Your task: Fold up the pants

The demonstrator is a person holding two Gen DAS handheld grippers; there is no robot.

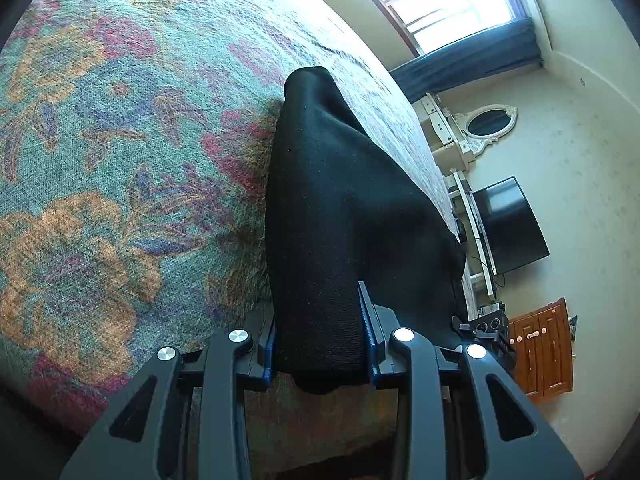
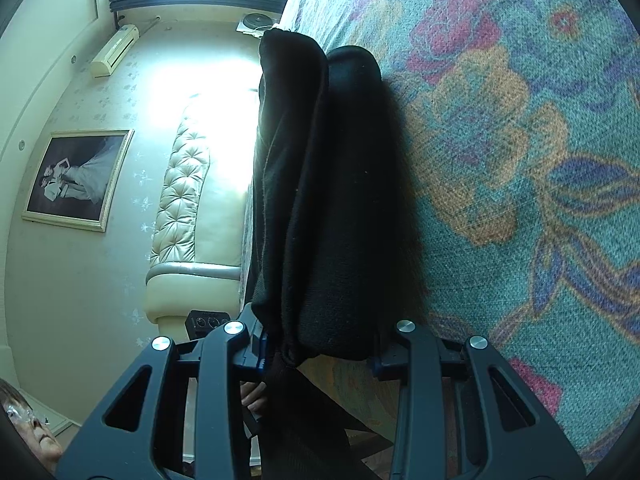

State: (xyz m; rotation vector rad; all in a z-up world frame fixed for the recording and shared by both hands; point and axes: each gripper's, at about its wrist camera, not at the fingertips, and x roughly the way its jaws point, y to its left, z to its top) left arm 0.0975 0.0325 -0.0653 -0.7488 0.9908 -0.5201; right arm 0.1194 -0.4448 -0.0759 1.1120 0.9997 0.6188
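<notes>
Because a fold needs the cloth lifted by two spots at once, each claw pinched a thick bunch of the black pants (image 1: pixel 340 208) above the floral bedspread (image 1: pixel 120 160). Fabric filled the left gripper (image 1: pixel 320 344) between its pads and ran forward from it; likewise the right gripper (image 2: pixel 320 340) clamped doubled layers, the rest draping onto the bed.

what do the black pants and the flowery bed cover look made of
Black pants: apparently a soft matte knit, with a fine ribbed texture and lint specks. Flowery bed cover: probably a coarse woven or chenille-like fabric; it looks fuzzy and dull, with a visible thread grain.
</notes>
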